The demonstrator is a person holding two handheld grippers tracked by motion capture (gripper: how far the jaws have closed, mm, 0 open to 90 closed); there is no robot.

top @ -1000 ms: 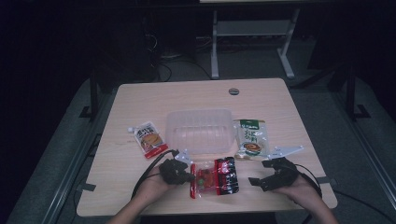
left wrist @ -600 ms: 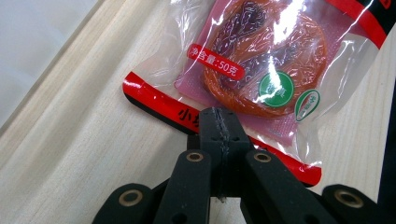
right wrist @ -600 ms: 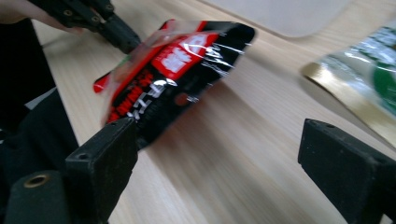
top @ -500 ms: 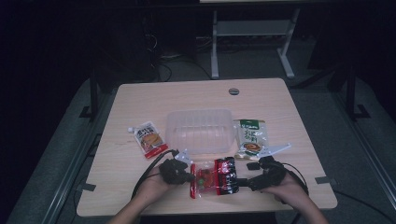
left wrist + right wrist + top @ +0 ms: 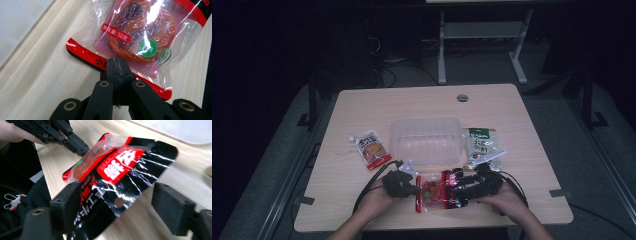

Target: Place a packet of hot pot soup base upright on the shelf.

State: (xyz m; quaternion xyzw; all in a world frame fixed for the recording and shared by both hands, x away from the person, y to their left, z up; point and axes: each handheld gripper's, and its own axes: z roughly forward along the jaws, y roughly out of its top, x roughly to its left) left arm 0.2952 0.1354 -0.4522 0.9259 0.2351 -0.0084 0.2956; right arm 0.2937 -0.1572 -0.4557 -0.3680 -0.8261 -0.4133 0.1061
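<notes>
While my left gripper (image 5: 117, 65) stays clamped on the red edge of the snack pack (image 5: 438, 191), my right gripper (image 5: 117, 207) has just been closing, its jaws narrowed around the pack's black end but one pad (image 5: 172, 207) clearly apart from the film. The pack sits at the table's (image 5: 362, 105) near edge, just before the clear tub (image 5: 426, 139). Risk, in my judgement: glossy film may slide or buckle between the right pads, or opposing pulls may tear the seal. The left gripper view shows the bite on the seam; the high view shows two other sachets (image 5: 371, 148) (image 5: 482, 145) flanking the tub.
</notes>
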